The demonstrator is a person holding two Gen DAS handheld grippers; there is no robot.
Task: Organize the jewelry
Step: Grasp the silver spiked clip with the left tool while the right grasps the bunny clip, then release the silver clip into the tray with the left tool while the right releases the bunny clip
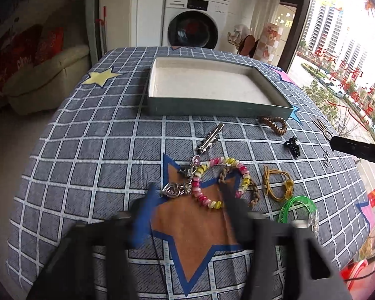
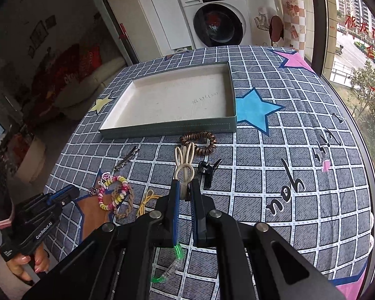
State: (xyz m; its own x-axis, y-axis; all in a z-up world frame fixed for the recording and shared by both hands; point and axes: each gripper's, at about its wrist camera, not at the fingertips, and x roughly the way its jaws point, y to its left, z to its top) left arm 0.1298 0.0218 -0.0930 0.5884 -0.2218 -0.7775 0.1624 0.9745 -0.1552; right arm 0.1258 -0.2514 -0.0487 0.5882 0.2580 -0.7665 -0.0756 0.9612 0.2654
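1. The checked cloth (image 2: 287, 175) covers the table; a washing machine (image 2: 217, 20) stands beyond its far edge.
2. The tray (image 2: 167, 127), the landmark, holds nothing.
3. Just before its near wall lie a brown coil hair tie (image 2: 200, 141) and a silver clip (image 1: 210, 137).
4. Nearer still, the left gripper (image 1: 187, 195) stands wide open around a beaded bracelet (image 1: 220, 180), apparently not touching it.
5. The right gripper (image 2: 185, 190) is clamped on a cream rabbit-shaped clip (image 2: 185, 165).
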